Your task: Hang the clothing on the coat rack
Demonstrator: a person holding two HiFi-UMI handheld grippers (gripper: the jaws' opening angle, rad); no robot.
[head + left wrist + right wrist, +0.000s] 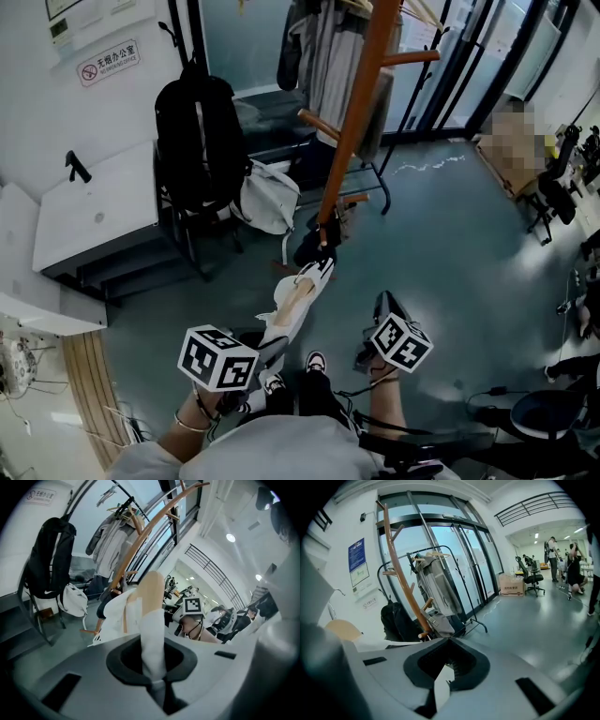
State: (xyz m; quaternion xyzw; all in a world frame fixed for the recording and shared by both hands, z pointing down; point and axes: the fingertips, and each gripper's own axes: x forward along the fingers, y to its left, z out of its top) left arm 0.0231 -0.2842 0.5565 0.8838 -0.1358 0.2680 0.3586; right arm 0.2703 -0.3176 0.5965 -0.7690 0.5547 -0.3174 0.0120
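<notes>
The left tongs (274, 345) (154, 682) are clamped on a fold of the white and tan garment (298, 298) (151, 603), which rises from them as a bundle toward the foot of the orange coat rack (360, 103) (140, 543) and touches none of its pegs. The right tongs (383, 305) (442, 689) sit just right of the garment, closed on a small white flap (440, 687); whether that is part of the garment I cannot tell. Beyond the rack's base lie a white bag (267, 199) and a black backpack (197, 141), and grey clothes (326, 58) hang on a black rail behind.
</notes>
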